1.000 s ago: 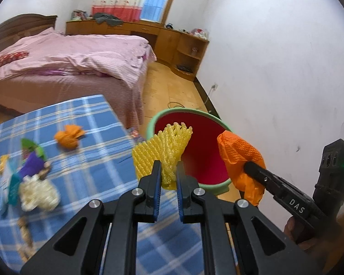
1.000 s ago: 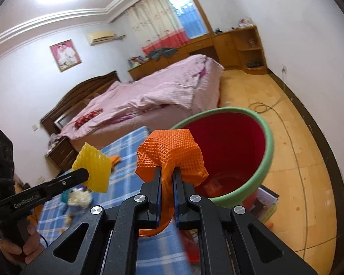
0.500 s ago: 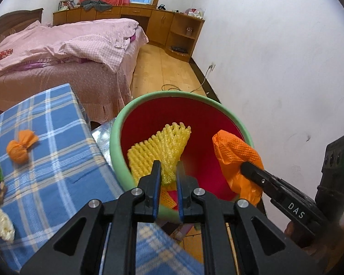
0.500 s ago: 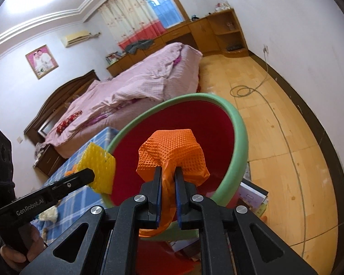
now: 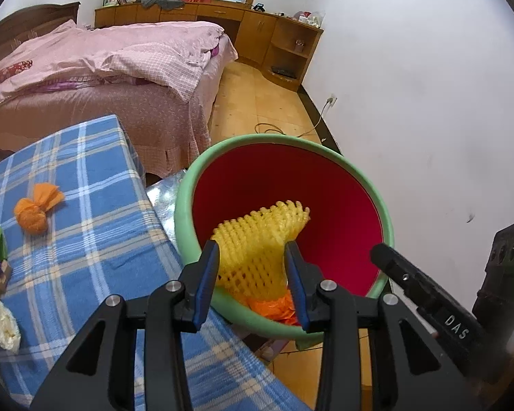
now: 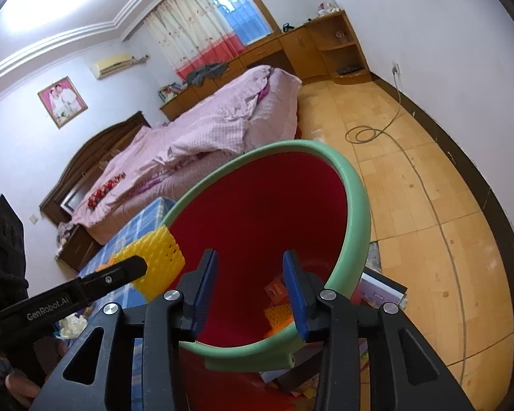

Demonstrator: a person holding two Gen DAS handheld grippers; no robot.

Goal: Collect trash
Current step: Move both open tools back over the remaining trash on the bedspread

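Opening over the red bin (image 5: 185,205), left gripper (image 5: 253,270) frees yellow foam net (image 5: 257,239); right gripper (image 6: 250,281) opens empty; orange wad (image 5: 37,209) waits on the table.

Bin (image 5: 185,205) mouth open above, yellow foam net (image 5: 257,239) hanging over it

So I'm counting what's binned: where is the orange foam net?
Right wrist view: orange foam net lies at the bottom of the red bin, below the right gripper.
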